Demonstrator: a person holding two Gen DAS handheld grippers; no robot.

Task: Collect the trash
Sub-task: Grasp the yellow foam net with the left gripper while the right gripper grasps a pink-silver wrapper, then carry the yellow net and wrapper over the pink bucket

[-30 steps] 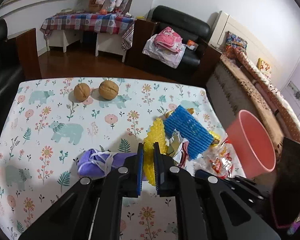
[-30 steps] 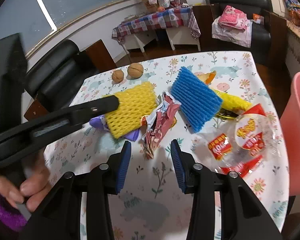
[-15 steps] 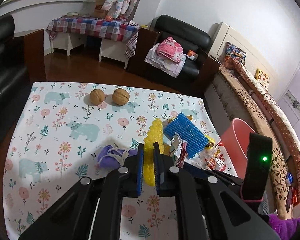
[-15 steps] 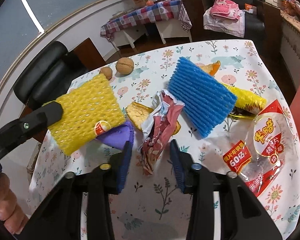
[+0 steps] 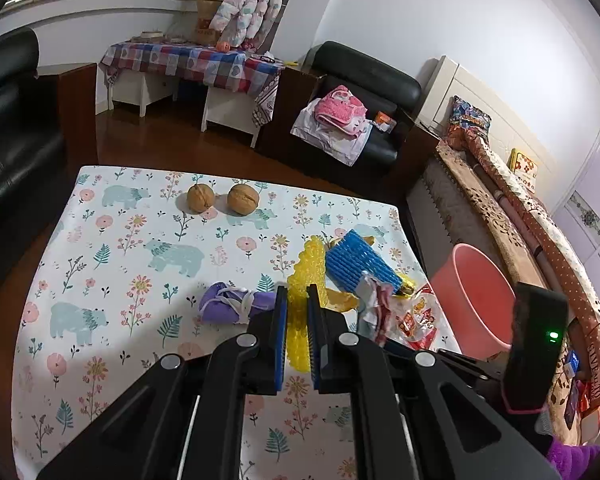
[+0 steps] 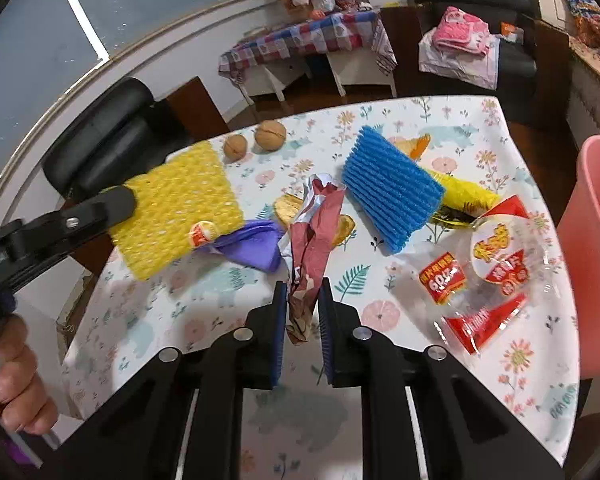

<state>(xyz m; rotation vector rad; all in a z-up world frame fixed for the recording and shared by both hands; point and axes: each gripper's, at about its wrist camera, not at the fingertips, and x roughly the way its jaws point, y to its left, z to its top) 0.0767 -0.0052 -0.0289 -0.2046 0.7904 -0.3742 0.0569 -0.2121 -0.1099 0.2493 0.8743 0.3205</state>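
Domestic living room. Evidence: black leather armchair (image 5: 364, 80) ahead of the left gripper (image 5: 297, 334), piled with pink folded laundry (image 5: 340, 108); side table under checked cloth (image 5: 196, 64) beyond; wooden floor (image 5: 180, 148); patterned sofa cover (image 5: 540, 232) to its right; floral, bear-print tablecloth (image 5: 140, 240) directly beneath; padded jacket (image 5: 252, 4) hanging behind.

The tablecloth (image 6: 400, 112) is white with pastel flowers, leaves and teal bears. On it lie a yellow foam net (image 6: 176, 208), a blue ribbed foam (image 6: 392, 192), a purple cloth (image 6: 252, 244), a dark red wrapper (image 6: 312, 248) with silver inside and two brown walnuts (image 6: 270, 133). The bin (image 6: 596, 248) is pink.
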